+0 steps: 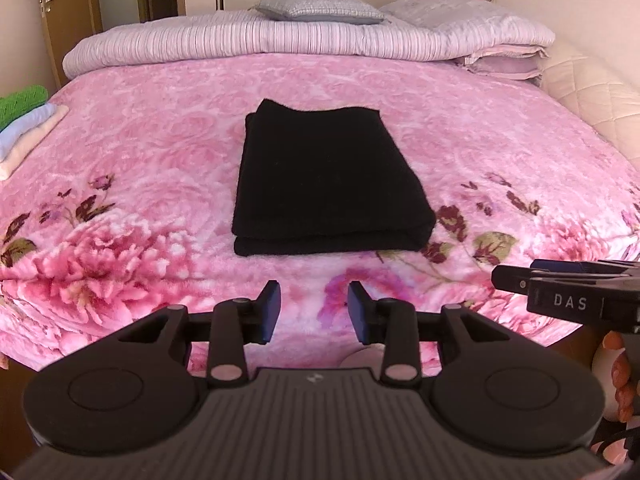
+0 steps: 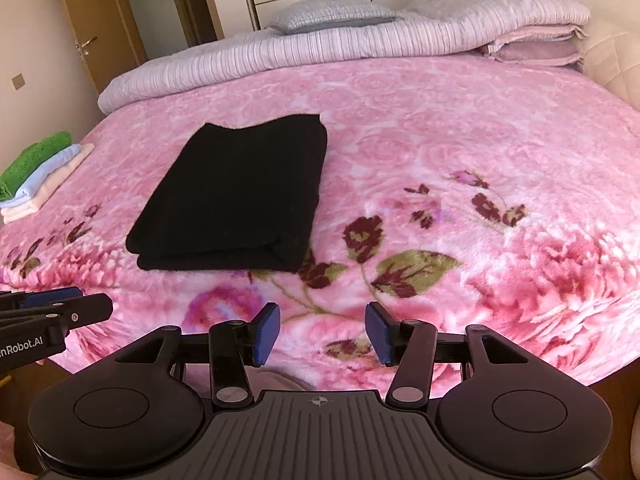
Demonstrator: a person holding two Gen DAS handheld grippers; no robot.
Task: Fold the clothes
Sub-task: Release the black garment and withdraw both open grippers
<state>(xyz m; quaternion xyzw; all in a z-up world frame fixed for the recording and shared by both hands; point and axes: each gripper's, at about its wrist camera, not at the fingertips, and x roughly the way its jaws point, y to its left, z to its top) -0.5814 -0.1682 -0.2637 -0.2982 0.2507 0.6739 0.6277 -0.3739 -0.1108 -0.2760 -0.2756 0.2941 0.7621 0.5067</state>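
While both tools hang over the near edge of the bed, the left hand-held gripper [image 1: 314, 312] stands with its blue-padded jaws parted to a middling gap, nothing between them but the blanket below. The right hand-held gripper [image 2: 322, 336] has its jaws spread wider, and they too grip nothing. Each tool shows at the edge of the other's view, the two side by side and apart from one another.

Just beyond the fingertips lies the folded black knitted garment [image 1: 328, 184], a thick rectangular bundle with its stacked layers showing along the near edge. It rests flat on the pink fleece blanket with large printed roses [image 1: 160, 140], roughly in the middle of the bed, clear of both grippers. From the right wrist view the garment [image 2: 236, 196] sits to the left of that gripper's line, with the blanket [image 2: 460, 140] stretching bare to the right.

At the left edge of the bed is a small stack of folded clothes, green on top, then pale blue and cream [image 2: 40, 176], well apart from the black garment. Toward the head of the bed a lilac striped quilt [image 1: 280, 40] lies rolled across the width, with a grey textured cushion [image 1: 320, 8] and pale pillows [image 2: 500, 4] on it. A wooden door with a metal handle [image 2: 88, 32] stands in the far left corner of the room.
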